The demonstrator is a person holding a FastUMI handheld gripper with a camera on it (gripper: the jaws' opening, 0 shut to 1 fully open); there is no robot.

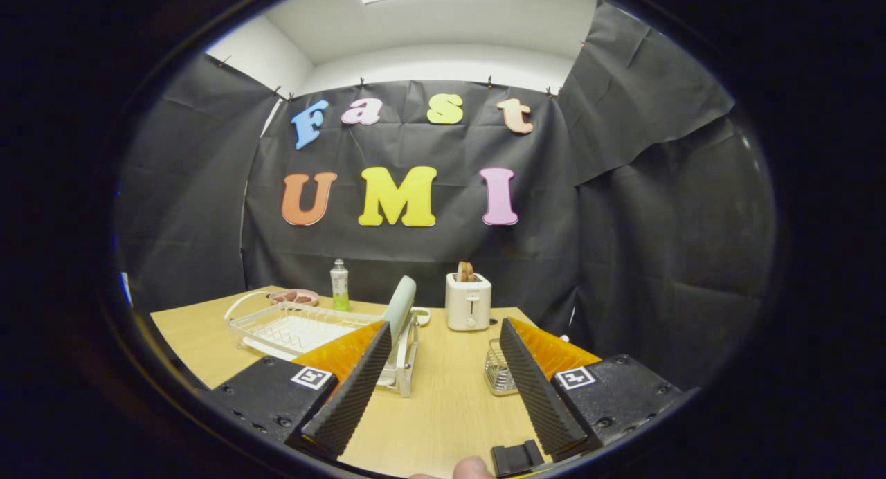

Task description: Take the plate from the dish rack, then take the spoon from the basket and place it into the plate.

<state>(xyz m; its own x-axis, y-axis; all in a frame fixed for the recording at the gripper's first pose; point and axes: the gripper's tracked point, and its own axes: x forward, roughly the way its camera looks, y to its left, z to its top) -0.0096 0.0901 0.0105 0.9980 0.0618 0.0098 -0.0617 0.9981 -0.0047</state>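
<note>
A: So, where does the gripper (443, 385) sit?

B: Low over the wooden table (450, 396), its two fingers spread wide apart with bare tabletop between them. They pinch nothing.

A: And the plate?

B: A pale green plate (400, 306) stands on edge in the white dish rack (297, 330), tilted slightly, at the rack's end nearest the gap between the fingers. It rises just beyond the left finger's tip, which hides the plate's lower part.

A: Anything else in the rack?

B: Its wire floor looks bare from here. A curved white handle arches off its far end.

A: The basket?

B: A small wire basket (498, 375) sits on the table right beside the right finger, which covers part of it. I cannot tell what is in it; no spoon can be made out from this angle.

A: What stands farther back?

B: A white toaster (468, 302) with a slice of toast (466, 271) poking out of its slot, near the table's far edge. To the left of the plate, a clear bottle (339, 286) holding green liquid in its lower part, and beside it a pink dish (294, 297) behind the rack. Something small and pale lies just behind the plate, too hidden to name.

A: Any sign of the person?

B: A fingertip (473, 467) shows at the very bottom, below the fingers.
</note>
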